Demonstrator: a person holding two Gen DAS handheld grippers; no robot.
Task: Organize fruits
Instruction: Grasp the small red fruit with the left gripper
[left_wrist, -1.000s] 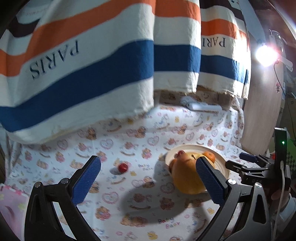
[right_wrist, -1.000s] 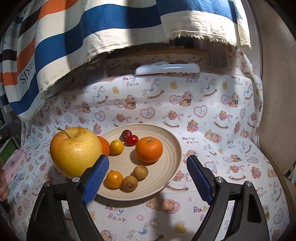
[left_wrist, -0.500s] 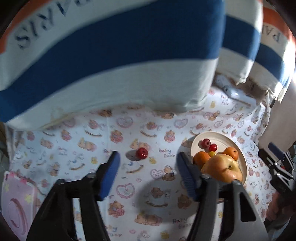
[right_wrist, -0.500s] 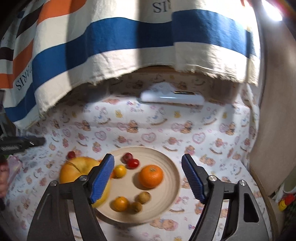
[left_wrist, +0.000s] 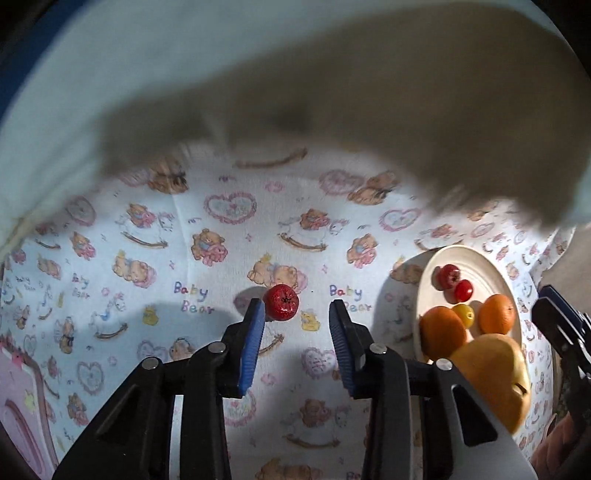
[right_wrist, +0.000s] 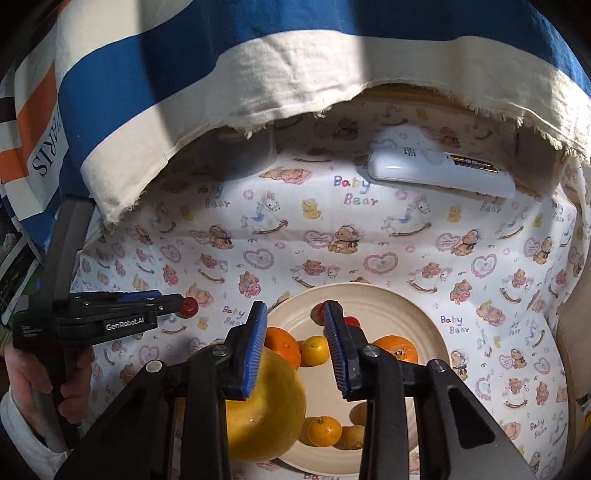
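I take this as the step of collecting the stray red fruit (left_wrist: 280, 301), the one piece lying on the cloth (left_wrist: 207, 229) left of the plate (left_wrist: 484, 266). My left gripper (left_wrist: 297, 314) has its jaws apart with nothing between them; the fruit sits just at the tip of the left-hand pad (left_wrist: 253, 343), touching it or nearly so, off-centre in the gap. In the right wrist view the same gripper (right_wrist: 173, 301) reaches in from the left with the fruit (right_wrist: 187, 306) at its tip. Next I would shift the left gripper a little leftward to centre the fruit, push forward, then close gently, since it is small and round and may roll away.

On the plate lie two red fruits (left_wrist: 454, 282), a small yellow one (left_wrist: 465, 314) and two oranges (left_wrist: 496, 314), with a big yellow apple (left_wrist: 495, 373) at the near rim. My right gripper (right_wrist: 295, 325) hangs over the plate (right_wrist: 417, 314), jaws parted and holding nothing.

Hard to read: a blurred striped towel (left_wrist: 295, 85) fills the top of the left view. In the right view my own pads cover the red fruits, and the brownish pieces at the plate's near edge are half cut off. A white remote (right_wrist: 439, 170) lies well behind the plate.
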